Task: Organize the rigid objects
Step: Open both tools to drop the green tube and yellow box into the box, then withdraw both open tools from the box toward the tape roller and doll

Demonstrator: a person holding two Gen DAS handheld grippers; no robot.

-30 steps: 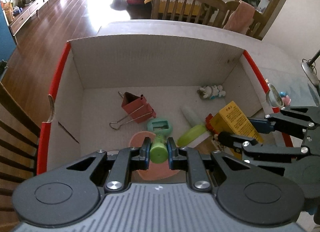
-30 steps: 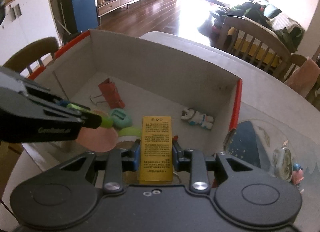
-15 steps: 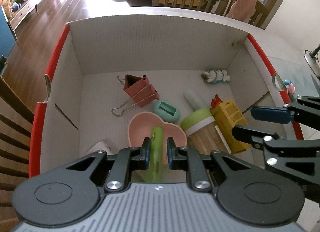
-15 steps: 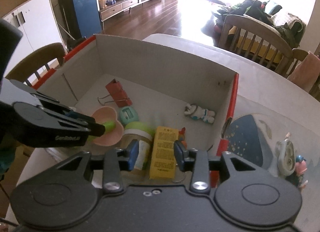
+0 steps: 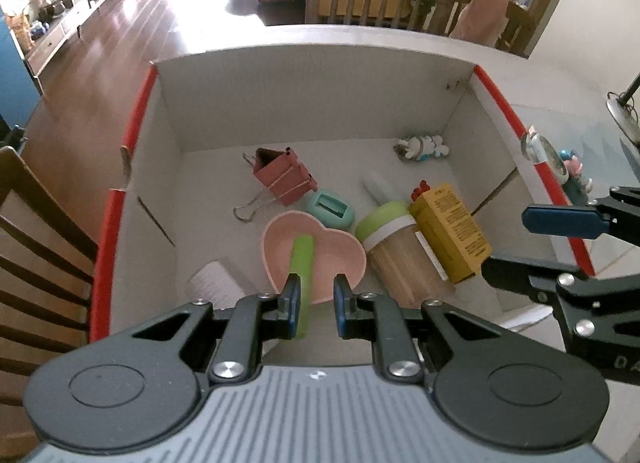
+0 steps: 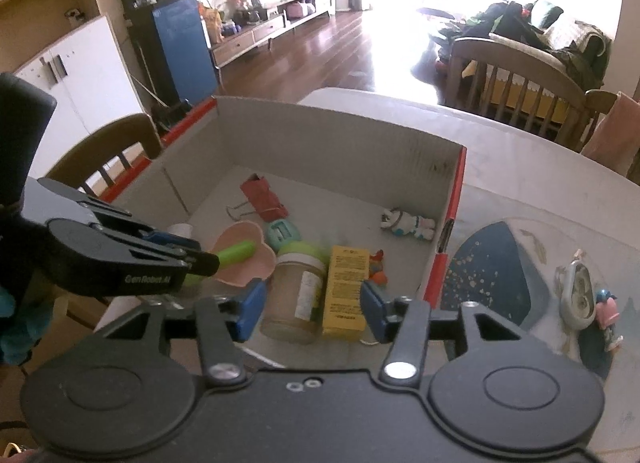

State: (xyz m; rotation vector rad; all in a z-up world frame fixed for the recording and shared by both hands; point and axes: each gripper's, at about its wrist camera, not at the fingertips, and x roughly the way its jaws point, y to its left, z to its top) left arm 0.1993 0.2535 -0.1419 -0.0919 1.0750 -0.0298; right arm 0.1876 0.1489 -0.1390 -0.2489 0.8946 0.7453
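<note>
Green stick [image 5: 302, 263] lies in pink dish [image 5: 320, 251], released; both jaws open, empty.

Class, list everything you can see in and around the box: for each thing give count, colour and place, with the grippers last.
box: 1, white with red rims, on the table
binder clip: 1, red, box floor, rear left
heart dish: 1, pink, box middle
stick: 1, green, lying in heart dish
jar: 1, green lid, lying beside carton
carton: 1, yellow, box right
figurine: 1, white, rear right corner
left gripper: 1, black, open
right gripper: 1, black, open
</note>
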